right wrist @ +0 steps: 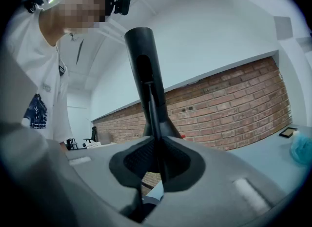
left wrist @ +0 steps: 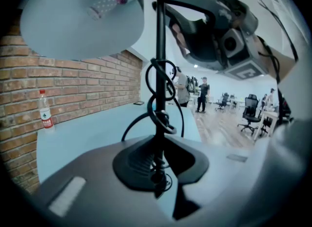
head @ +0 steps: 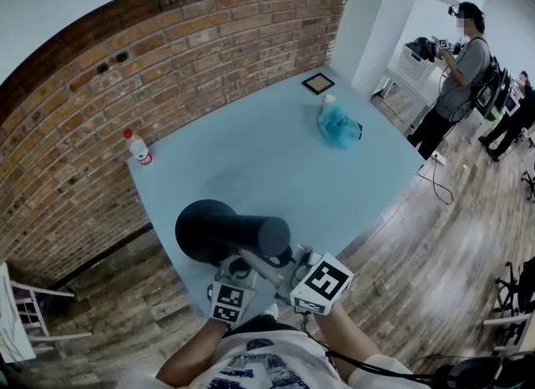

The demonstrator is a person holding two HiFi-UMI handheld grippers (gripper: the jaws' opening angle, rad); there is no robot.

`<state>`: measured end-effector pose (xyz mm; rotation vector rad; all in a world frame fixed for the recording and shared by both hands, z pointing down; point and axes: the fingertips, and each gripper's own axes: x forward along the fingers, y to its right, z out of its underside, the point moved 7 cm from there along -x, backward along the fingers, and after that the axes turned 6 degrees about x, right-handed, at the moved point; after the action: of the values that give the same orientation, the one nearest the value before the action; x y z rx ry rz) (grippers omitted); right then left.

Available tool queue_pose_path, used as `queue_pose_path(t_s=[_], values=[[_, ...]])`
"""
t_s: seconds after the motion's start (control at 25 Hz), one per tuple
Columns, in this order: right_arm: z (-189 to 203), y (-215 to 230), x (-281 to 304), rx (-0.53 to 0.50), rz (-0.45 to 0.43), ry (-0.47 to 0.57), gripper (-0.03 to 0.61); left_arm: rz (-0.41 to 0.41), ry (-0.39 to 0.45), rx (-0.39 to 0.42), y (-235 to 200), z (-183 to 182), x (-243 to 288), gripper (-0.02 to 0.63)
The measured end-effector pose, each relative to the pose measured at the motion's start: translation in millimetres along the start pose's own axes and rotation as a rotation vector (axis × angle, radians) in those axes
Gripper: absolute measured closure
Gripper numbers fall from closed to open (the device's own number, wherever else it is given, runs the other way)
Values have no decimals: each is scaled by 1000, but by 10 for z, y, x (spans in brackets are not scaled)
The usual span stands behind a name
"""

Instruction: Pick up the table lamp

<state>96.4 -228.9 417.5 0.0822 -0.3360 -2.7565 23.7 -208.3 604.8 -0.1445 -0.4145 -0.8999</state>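
Both pairs of jaws, left gripper (left wrist: 158, 172) and right gripper (right wrist: 156, 170), pinch a thin black stem (left wrist: 160, 50). Beyond them a pale blue desk (head: 267, 161) meets a brick wall (head: 125, 69), with wooden floor (head: 418, 262) around. A bottle (head: 139, 148) stands far left, a blue bundle (head: 337, 124) far ahead. The table lamp (head: 226, 230) hangs between the jaws, over the desk's near corner.

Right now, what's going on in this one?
A person holds a table lamp with both handheld grippers above the near corner of the blue table. The left gripper is clamped on the lamp's thin stem, where the cord is looped around it. The right gripper is clamped on a thin part of the lamp as well. Whether the lamp's base is clear of the table can't be seen. A bottle stands by the brick wall.
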Motion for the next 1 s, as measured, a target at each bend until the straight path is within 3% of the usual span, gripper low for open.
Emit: queue_pose_path(t_s=[1.0], values=[[-290,-1035,594,-68,35,47,538,50,60,103,-418,-59,-1134,565]])
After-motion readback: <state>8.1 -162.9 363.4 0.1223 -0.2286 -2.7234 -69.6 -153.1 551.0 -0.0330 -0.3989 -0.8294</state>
